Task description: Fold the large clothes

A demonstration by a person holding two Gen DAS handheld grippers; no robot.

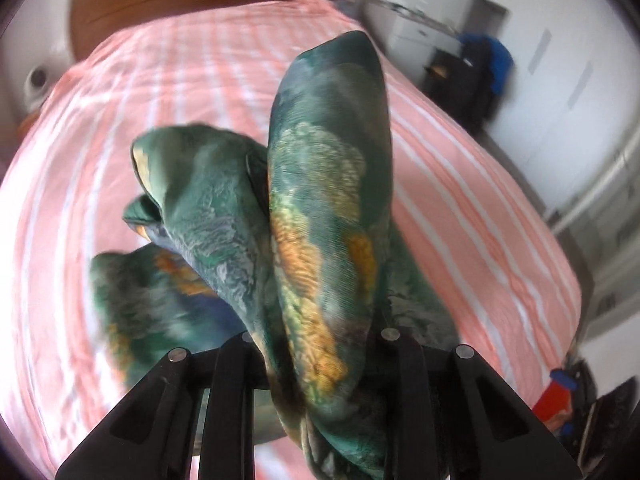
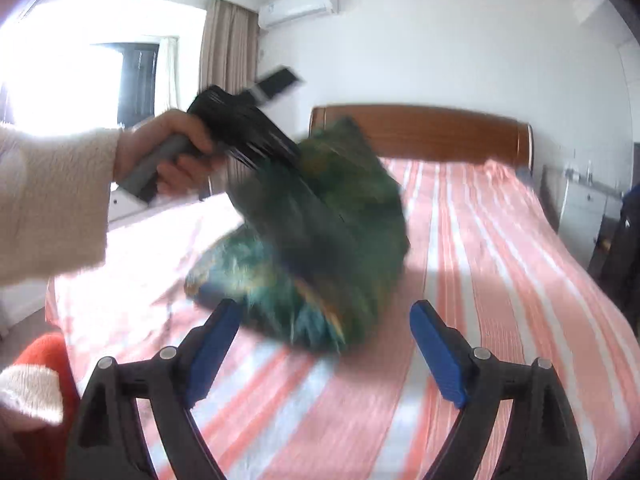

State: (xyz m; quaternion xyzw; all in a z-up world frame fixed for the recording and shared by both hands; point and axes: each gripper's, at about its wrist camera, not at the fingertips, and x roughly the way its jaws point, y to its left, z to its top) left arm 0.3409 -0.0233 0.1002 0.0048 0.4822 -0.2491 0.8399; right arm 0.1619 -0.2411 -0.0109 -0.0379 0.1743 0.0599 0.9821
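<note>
Green patterned garment (image 1: 320,208) hangs bunched above the striped bed (image 1: 480,208), pinched in my left gripper (image 1: 316,360), while my right gripper (image 2: 324,344) stands wide and empty, so I judge that folding is hardly begun.

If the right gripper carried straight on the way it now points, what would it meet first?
Probably the green patterned garment that hangs from the left gripper over the striped bed cover. The right gripper is open with nothing between its pads. The garment's bottom edge is blurred, so its depth is uncertain.
</note>
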